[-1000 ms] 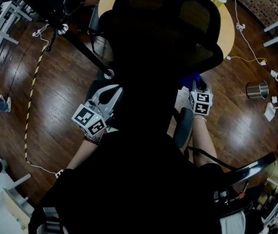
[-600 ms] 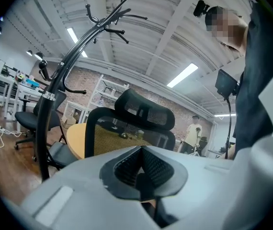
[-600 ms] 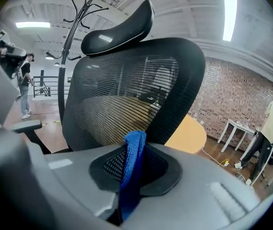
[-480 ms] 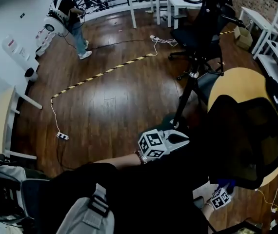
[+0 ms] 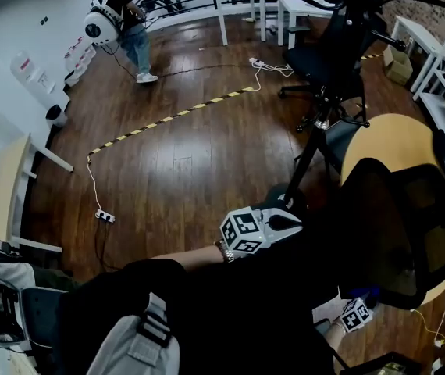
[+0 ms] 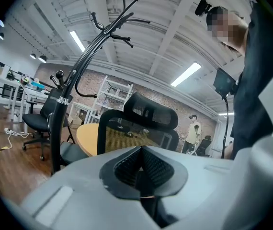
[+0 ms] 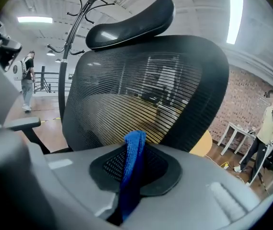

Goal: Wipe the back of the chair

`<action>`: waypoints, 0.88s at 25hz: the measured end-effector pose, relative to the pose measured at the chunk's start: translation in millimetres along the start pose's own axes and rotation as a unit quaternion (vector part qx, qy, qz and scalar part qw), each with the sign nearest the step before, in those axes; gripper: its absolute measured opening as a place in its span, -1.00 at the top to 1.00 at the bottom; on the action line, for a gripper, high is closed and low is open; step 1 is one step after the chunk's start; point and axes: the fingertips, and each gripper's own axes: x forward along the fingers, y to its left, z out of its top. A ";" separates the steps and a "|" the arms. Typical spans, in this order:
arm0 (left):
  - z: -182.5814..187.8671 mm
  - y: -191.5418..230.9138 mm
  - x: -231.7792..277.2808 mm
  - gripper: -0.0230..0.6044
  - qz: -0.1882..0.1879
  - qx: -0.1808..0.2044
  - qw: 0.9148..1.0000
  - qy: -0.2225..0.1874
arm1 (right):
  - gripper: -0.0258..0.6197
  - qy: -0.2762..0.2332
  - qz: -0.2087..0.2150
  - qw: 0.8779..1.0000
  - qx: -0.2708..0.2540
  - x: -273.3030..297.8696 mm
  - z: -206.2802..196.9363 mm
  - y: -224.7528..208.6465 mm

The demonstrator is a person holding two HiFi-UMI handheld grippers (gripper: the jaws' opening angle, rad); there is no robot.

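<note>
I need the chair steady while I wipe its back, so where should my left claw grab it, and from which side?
Probably the backrest's solid black rim, on the upright nearer that claw, coming in from the outer side. The mesh offers nothing to pinch; the rim is a narrow band. The left claw, now shut and empty, must open first.

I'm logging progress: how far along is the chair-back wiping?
Done: the right tongs are shut on the cloth. In hand: they point at the chair back, with the cloth seemingly short of it. The left tongs are shut, empty. Left: the wiping itself; no wiped area shows.
</note>
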 end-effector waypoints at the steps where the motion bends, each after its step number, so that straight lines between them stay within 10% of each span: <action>1: -0.4 2.1 -1.6 0.91 0.001 -0.001 1.000 0.001 | 0.80 -0.001 0.004 1.000 -0.004 3.9 1.9 4.6; 12: 2.3 26.0 -26.9 0.91 0.014 0.002 1.000 0.011 | 0.80 -0.022 -0.020 0.999 0.040 16.8 21.3 36.6; 22: -3.1 72.2 -46.5 0.91 0.030 0.012 0.999 0.014 | 0.80 -0.070 0.063 0.995 0.020 77.7 50.5 124.7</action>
